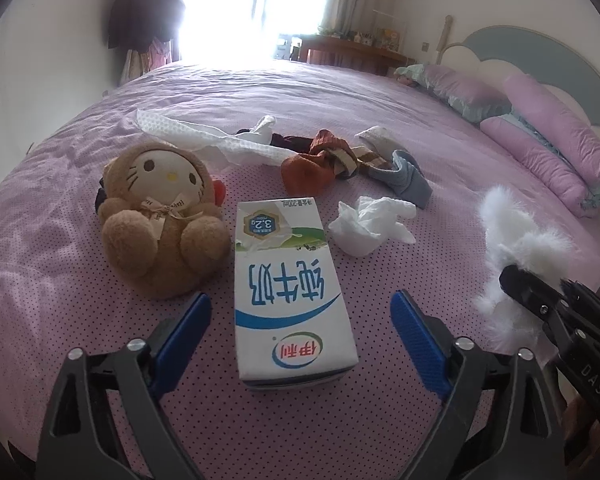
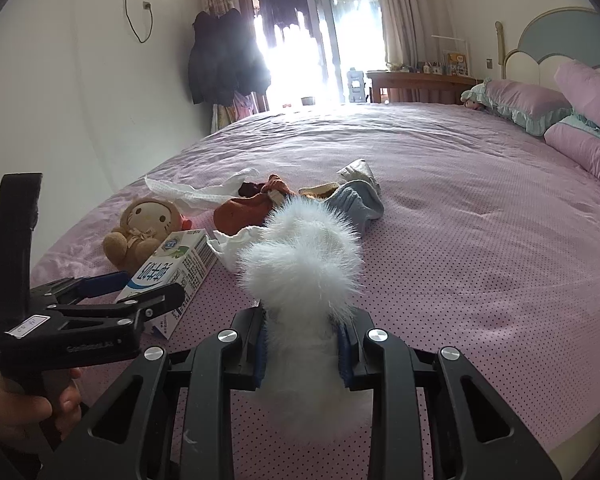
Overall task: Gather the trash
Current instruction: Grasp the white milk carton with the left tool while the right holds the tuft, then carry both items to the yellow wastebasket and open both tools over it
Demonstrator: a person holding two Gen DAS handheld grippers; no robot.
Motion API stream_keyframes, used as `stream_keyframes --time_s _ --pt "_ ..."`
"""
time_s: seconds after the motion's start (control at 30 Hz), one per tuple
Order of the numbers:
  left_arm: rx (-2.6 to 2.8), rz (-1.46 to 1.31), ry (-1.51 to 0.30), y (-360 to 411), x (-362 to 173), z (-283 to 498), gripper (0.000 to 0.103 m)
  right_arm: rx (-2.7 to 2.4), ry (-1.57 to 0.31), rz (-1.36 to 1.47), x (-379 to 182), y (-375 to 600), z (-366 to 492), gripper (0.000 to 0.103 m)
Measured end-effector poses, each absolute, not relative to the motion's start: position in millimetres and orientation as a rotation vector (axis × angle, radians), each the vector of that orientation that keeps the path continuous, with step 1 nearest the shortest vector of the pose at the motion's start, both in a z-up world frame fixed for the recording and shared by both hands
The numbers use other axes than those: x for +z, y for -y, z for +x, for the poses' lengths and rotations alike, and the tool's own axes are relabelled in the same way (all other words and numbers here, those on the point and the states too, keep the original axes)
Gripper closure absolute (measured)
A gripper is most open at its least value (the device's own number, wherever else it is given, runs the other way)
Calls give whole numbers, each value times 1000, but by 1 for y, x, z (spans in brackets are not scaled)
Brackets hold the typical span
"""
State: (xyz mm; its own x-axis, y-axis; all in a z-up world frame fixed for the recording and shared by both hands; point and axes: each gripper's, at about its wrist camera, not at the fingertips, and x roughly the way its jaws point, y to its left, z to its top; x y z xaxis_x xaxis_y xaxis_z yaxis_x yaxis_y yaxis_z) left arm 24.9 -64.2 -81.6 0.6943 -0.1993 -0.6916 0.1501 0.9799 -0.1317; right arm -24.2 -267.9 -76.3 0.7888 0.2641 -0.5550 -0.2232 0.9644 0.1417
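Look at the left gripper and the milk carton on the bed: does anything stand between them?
Nothing visible does. The milk carton lies flat between the open pads of the left gripper, with bare bedsheet on either side. The plush bear sits clear, beside the carton's far end.

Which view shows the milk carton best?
The left wrist view: the milk carton lies whole, printed face up, between the open left gripper. In the right wrist view that gripper partly covers it.
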Motion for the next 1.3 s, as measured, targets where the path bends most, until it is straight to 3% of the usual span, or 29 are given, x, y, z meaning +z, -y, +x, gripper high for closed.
stream_keyframes --time_s 0.07,0.4,0.8,1.3 --pt "-193 -74 -815 65 -88 31 45 262 -604 77 -76 270 -26 76" --pt "-228 -127 -787 53 -87 18 48 262 -591 90 -72 278 -37 76" --pt "-350 -89 -692 66 -45 -24 48 208 -527 101 -50 292 -77 76" --pt "-891 54 -783 216 -68 -71 48 -245 -566 216 -68 392 -202 76"
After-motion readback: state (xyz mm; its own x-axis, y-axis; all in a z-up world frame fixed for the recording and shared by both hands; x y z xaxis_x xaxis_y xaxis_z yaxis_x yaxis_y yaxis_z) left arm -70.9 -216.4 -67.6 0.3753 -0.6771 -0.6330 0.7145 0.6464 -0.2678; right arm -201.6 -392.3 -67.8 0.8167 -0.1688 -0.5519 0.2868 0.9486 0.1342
